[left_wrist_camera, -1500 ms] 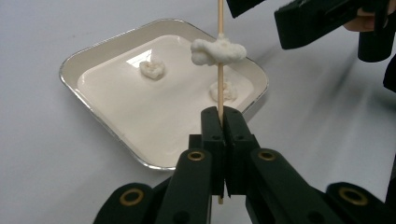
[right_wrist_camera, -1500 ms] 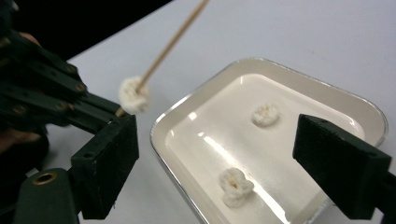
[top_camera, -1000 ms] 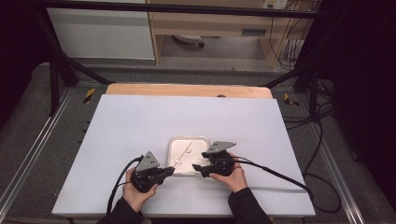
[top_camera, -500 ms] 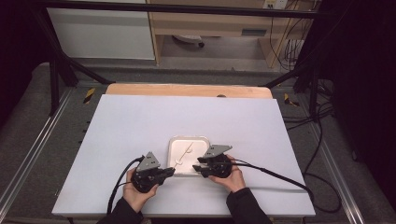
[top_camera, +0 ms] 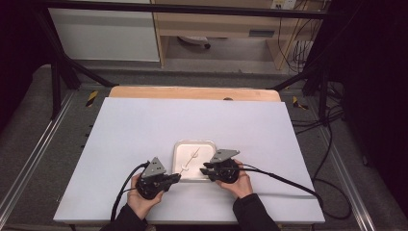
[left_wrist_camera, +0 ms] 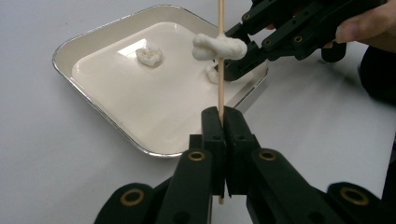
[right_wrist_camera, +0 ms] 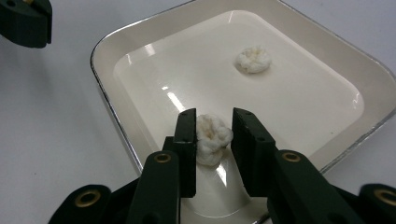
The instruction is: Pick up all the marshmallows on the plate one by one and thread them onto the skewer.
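Table is lit nice and even from overhead while the room around it goes pretty dark, there's glare streaks on the glossy tray, and the close-up black jaws look soft and a bit blurry.

White surface w/ a bare wood strip along its far edge. Grey floor around it; metal rails left & right. Black frame bars angle down at both sides. Behind: white cabinet, light wood shelf unit, cables on right. Room dim at edges.
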Action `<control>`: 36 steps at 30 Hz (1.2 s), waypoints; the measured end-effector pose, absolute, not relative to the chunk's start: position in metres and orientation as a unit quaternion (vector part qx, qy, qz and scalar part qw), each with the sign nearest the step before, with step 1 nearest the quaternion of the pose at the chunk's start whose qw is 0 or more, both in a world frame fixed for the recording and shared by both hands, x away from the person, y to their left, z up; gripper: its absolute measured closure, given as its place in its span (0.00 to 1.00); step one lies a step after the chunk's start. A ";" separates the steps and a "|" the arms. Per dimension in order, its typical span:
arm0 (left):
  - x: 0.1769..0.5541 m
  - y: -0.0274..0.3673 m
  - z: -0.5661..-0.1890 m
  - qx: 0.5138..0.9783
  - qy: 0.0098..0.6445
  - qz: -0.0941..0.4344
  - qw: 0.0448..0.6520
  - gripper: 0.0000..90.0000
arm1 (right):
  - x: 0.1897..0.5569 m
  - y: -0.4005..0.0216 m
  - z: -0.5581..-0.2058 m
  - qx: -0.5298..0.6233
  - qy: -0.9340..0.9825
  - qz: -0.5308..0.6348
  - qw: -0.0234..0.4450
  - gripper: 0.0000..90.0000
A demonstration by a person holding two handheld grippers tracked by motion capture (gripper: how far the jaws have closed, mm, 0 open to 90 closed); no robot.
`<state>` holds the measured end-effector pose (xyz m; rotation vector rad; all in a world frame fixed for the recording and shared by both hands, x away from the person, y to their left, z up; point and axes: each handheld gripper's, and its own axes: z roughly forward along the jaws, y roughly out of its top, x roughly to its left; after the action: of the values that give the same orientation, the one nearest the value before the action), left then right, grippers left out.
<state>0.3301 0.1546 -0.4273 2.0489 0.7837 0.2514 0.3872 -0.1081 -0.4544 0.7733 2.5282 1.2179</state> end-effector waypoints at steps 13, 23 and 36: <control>0.329 0.154 -0.427 0.829 0.314 0.101 0.451 0.98 | 0.388 -0.123 -0.435 0.293 0.835 0.455 0.102 0.83; 0.327 0.153 -0.427 0.829 0.305 0.102 0.458 0.98 | 0.385 -0.143 -0.407 0.314 0.785 0.529 0.074 0.84; 0.324 0.151 -0.426 0.829 0.291 0.106 0.466 0.98 | 0.389 -0.158 -0.376 0.330 0.708 0.624 0.018 0.84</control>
<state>0.3241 0.1507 -0.4259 2.0352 0.7146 0.2614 0.3889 -0.1576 -0.3757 1.0255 2.2000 1.9366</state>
